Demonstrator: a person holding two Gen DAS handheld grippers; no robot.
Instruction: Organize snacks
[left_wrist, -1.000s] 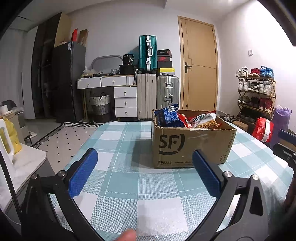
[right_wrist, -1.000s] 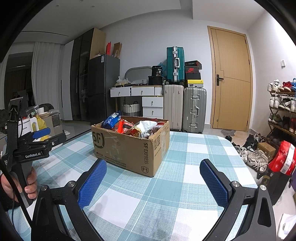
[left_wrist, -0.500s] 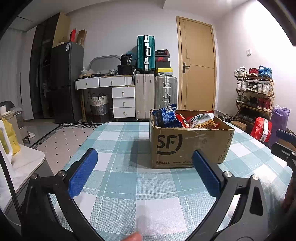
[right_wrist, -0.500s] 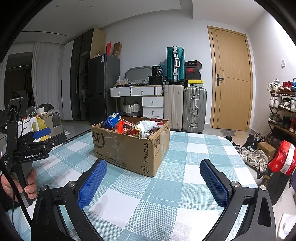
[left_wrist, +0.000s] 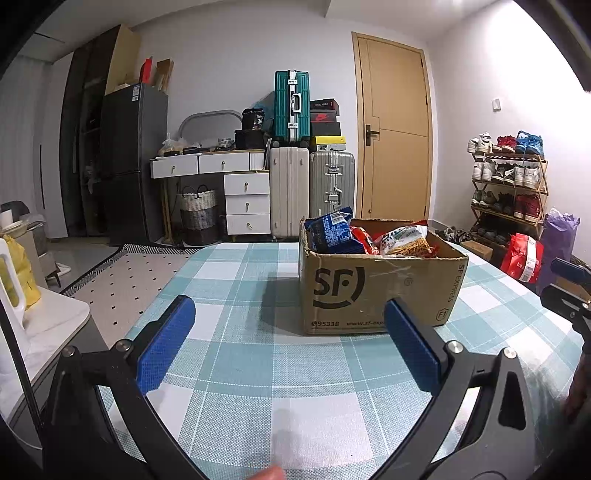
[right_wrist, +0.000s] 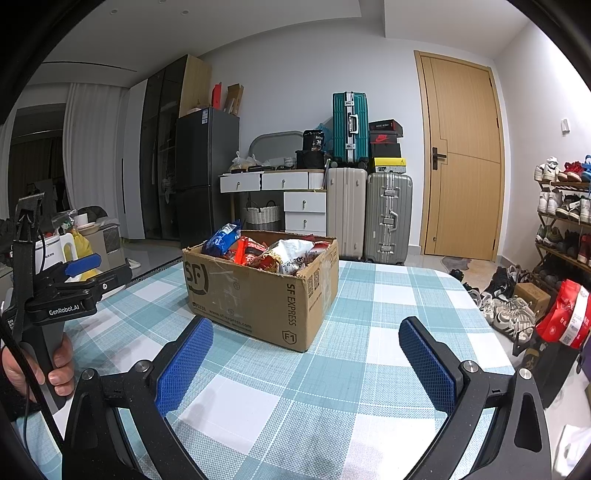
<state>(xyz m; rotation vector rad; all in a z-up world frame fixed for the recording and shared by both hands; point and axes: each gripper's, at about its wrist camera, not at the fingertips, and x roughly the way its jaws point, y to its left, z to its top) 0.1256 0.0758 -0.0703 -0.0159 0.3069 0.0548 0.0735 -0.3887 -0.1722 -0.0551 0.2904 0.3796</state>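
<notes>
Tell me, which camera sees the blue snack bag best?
The left wrist view: the blue snack bag stands large at the cardboard box's near corner, print visible. The right wrist view shows it smaller, at the far left corner.

Ahead of the left gripper (left_wrist: 288, 343) stands one cardboard box (left_wrist: 376, 291) on one checked table (left_wrist: 258, 369). Beyond it are three suitcases (left_wrist: 291, 107), one door (left_wrist: 393, 136) and one shoe rack (left_wrist: 509, 184).
</notes>
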